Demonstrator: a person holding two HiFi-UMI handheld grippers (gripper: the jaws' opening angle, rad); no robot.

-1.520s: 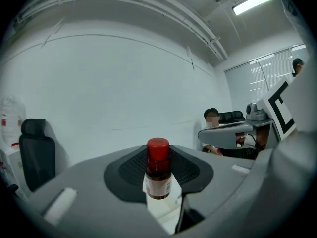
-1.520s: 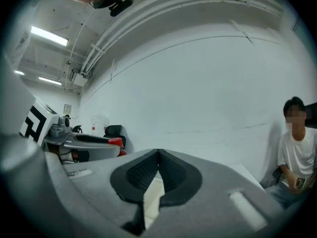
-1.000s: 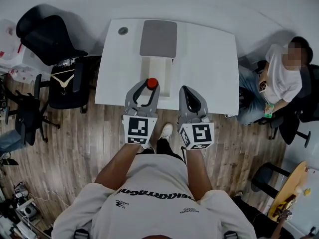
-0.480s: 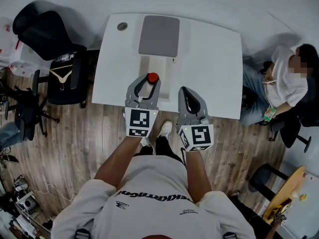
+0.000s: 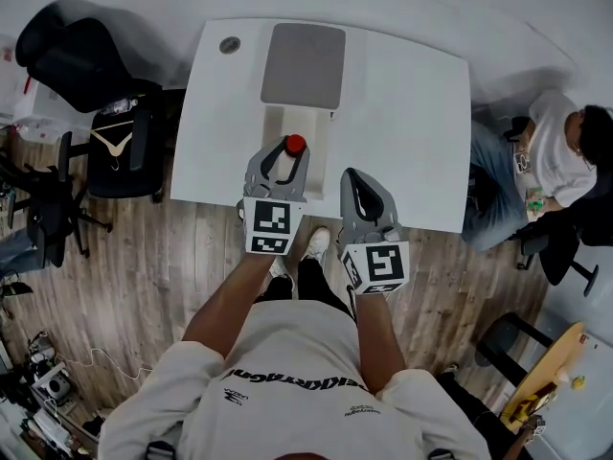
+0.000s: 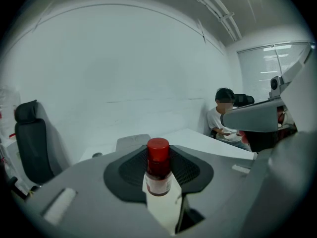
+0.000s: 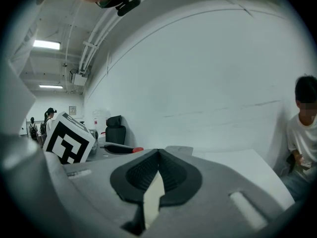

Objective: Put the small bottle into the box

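Note:
A small bottle with a red cap is clamped between the jaws of my left gripper, above the near end of the open white box. The box's grey lid lies folded back behind it. In the left gripper view the bottle stands upright between the dark pads, and the grey lid shows beyond. My right gripper hovers over the table's near edge, right of the box, shut with nothing in it. In its own view my right gripper has its pads meeting.
The white table has a round hole at its far left corner. Black office chairs stand on the wooden floor at left. A person sits at the right of the table.
My left gripper has carried the bottle a little forward, further over the box. The right gripper has hardly moved. The seated person has shifted.

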